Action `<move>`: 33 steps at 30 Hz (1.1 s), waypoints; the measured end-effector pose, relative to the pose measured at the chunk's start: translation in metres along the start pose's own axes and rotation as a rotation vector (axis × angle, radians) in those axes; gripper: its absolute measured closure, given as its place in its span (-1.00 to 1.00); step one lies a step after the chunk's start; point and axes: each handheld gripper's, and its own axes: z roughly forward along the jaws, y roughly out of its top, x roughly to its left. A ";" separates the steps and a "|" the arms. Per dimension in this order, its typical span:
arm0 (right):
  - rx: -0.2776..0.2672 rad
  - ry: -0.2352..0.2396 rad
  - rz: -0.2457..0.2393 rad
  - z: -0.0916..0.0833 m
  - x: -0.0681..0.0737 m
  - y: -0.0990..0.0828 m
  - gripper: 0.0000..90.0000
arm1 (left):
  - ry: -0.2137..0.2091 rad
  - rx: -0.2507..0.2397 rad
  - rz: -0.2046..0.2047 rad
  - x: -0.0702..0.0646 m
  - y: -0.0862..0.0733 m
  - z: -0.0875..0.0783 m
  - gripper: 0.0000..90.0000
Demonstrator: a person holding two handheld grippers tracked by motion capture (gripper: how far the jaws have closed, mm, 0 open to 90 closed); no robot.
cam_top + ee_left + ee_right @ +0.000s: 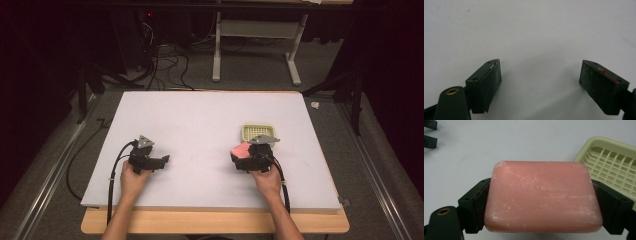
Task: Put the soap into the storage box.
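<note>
Soap [542, 197] (gripped) sits just beside basket [610, 165].

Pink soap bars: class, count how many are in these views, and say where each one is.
1. The pink rectangular soap bar is clamped in the right gripper, beside the pale-yellow slotted plastic soap dish. No others visible.

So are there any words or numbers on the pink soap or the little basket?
None can be read.
Soap: no stamp or brand shows on its top face, only white scuffs.
Basket: plain pale-yellow grid, no label.
Right gripper, shut on the soap: no markings.
Left gripper, open: no markings, only a red smear on one pad.
Table: blank.
</note>
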 end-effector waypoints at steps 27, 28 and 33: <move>-0.021 -0.046 0.070 -0.022 -0.032 -0.005 -0.70 | -0.002 0.002 -0.001 0.000 0.000 0.000 -0.59; -0.020 -0.050 0.077 -0.023 -0.033 -0.005 -0.70 | -0.002 0.002 -0.001 0.000 0.000 0.000 -0.59; -0.014 -0.067 0.112 -0.023 -0.043 -0.005 -0.70 | -0.002 0.001 -0.001 0.000 0.000 0.000 -0.59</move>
